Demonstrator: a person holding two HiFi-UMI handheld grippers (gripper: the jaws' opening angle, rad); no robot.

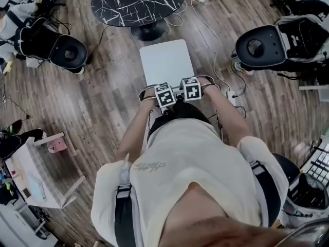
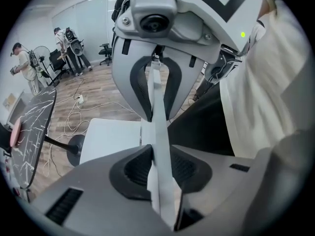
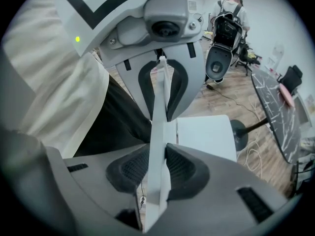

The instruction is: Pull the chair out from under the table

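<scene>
- Head view looks down on a wood-plank floor [image 1: 103,102] that fills the room.
- Black marbled round counter [image 1: 139,1] stands on a pedestal at the far side.
- White chair [image 1: 167,60] sits between the counter and the person. Its seat is clear of the counter's rim, with its front edge near the pedestal base.
- Left gripper [image 2: 160,168] has its jaws pinching the thin top edge of the chair's backrest [image 2: 157,122].
- Right gripper [image 3: 158,168], just beside the left, has its jaws clamped on that same edge.
- White cables [image 1: 208,27] trail over the floor right of the chair.
</scene>
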